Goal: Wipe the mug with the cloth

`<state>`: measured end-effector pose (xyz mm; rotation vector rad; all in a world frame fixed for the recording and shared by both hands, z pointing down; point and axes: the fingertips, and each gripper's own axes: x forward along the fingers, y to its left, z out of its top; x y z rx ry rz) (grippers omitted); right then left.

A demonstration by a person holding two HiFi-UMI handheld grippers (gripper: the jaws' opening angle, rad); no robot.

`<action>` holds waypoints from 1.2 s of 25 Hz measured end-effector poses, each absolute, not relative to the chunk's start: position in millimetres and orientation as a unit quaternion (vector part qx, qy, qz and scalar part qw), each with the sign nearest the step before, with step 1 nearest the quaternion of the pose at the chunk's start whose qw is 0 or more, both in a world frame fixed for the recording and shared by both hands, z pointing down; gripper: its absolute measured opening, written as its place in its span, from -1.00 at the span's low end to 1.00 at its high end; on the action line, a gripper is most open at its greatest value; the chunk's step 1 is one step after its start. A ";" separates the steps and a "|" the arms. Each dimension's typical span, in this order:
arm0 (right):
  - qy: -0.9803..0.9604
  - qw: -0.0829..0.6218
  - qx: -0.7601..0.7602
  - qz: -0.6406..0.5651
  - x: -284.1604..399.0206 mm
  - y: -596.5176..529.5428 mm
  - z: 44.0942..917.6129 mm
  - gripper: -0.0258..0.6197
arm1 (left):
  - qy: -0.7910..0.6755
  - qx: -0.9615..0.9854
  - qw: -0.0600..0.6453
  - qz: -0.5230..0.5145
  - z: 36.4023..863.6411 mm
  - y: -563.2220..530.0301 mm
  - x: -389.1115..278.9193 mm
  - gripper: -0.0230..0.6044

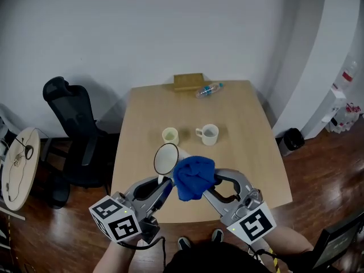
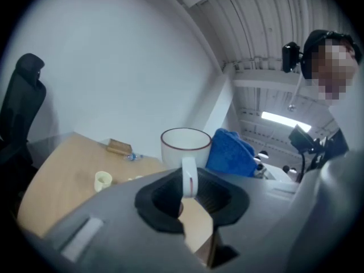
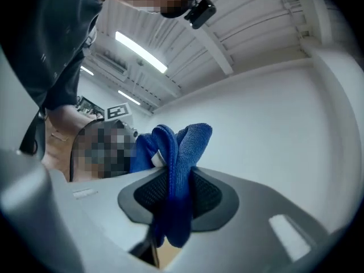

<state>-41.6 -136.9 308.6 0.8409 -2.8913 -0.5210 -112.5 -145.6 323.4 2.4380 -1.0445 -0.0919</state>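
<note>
The mug (image 1: 166, 159) is held above the table's (image 1: 244, 112) near edge by its handle, on which the left gripper (image 2: 189, 193) is clamped. The blue cloth (image 1: 194, 177), pinched in the right gripper (image 3: 173, 195), is set just beside it. Wiping is judged to be starting; next, the cloth must be rubbed round the wall.

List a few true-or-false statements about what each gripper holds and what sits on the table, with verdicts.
1. The left gripper is shut on the handle of the white mug. True.
2. The right gripper is empty. False: it is shut on the blue cloth.
3. The blue cloth lies flat on the table. False: it is held up beside the white mug.
4. A second mug and a small cup stand on the table. True.
5. The plastic bottle stands upright. False: it lies on its side by the wooden block.
</note>
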 end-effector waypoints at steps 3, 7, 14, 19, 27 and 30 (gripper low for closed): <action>-0.955 -0.026 0.290 -0.058 -20.4 -157.9 294.9 -0.60 | -0.348 0.908 0.230 -0.041 312.6 -131.8 -106.8 -0.73; -0.973 -0.085 0.204 0.062 -3.2 -183.6 299.5 -0.60 | -0.292 0.931 0.217 -0.040 293.9 -109.1 -94.7 -0.73; -0.906 -0.178 -0.120 0.366 -32.9 -134.9 327.7 -0.60 | -0.151 0.960 0.223 -0.069 257.4 -62.7 -45.8 -0.73; -0.804 -0.283 -0.244 0.463 -41.7 -104.7 314.8 -0.60 | -0.123 0.960 0.232 -0.096 248.9 -57.3 -30.7 -0.73; -0.901 -0.259 0.072 0.341 20.9 -175.6 332.6 -0.60 | -0.302 0.921 0.222 -0.102 270.5 -97.0 -89.1 -0.73; -0.944 -0.189 0.207 0.171 39.3 -174.6 304.1 -0.60 | -0.394 0.891 0.209 -0.087 284.6 -122.5 -116.9 -0.73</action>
